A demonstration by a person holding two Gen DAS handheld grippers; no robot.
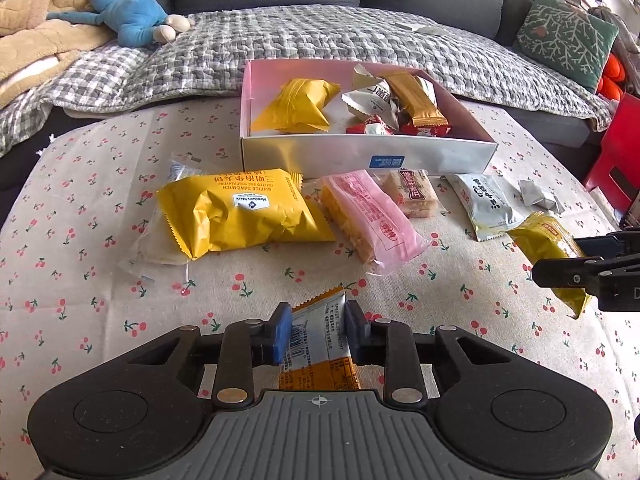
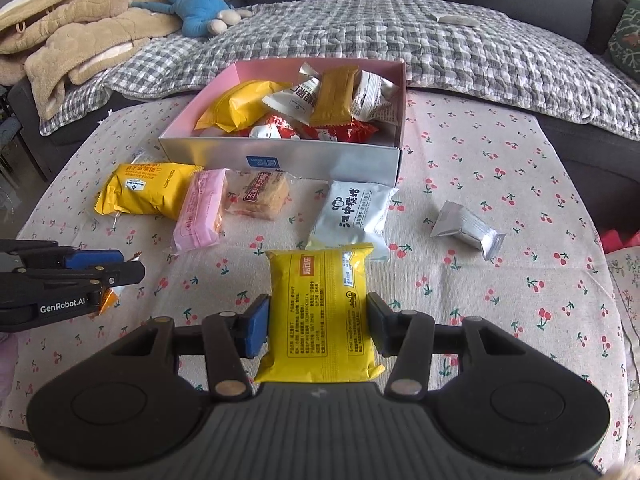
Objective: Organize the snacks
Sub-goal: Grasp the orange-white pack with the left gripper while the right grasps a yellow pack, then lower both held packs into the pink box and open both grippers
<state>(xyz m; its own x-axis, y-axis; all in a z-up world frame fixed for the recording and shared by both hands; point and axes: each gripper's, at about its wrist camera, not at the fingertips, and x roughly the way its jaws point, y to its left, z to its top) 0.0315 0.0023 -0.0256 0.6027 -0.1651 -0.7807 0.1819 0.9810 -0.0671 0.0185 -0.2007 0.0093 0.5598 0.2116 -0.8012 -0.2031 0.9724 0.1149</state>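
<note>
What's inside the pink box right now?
The pink box holds a yellow pouch, white wrappers, a gold bar and red packets. Anything under that pile is hidden.

The big yellow packet [image 1: 240,216] lying toward the desk's left edge, in front of the box, reads "Member's Mark" and "WAFFLE SANDWICH", upside down in the left wrist view. In the right wrist view the side of the left gripper [image 2: 120,264], at the desk's left edge, bears "GenRobot.AI". The other wrappers carry Chinese print and barcodes too small to read.
</note>
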